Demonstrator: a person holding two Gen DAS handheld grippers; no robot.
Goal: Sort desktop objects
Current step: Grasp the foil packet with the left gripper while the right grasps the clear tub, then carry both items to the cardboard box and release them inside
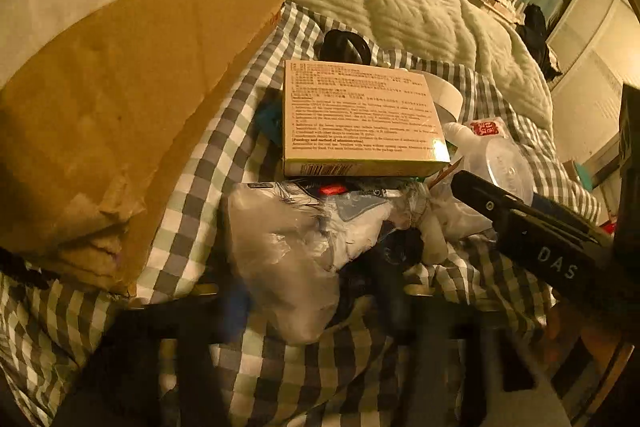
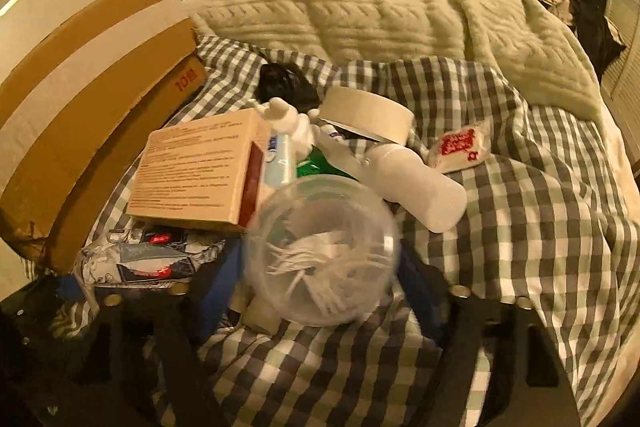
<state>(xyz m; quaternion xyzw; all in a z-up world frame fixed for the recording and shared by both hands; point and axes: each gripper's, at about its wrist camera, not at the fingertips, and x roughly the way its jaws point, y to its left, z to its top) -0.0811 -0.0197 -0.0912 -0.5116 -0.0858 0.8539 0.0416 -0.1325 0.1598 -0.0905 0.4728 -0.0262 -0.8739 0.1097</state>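
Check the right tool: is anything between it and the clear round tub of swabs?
Nothing visible does. The clear tub already sits between the fingers of the right tool; whether they press it is unclear. The printed box lies just left of it, a white bottle behind.

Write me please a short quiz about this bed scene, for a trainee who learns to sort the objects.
1. True or false: the printed box lies on top of other items.
2. Choose one. What sits between the fingers of the right gripper?
A. the clear round tub with white sticks inside
B. a roll of tape
C. a white bottle
3. Fill the gap: in both views the cardboard box stands to the ___ of the printed box.

Key: 1 true; 2 A; 3 left.
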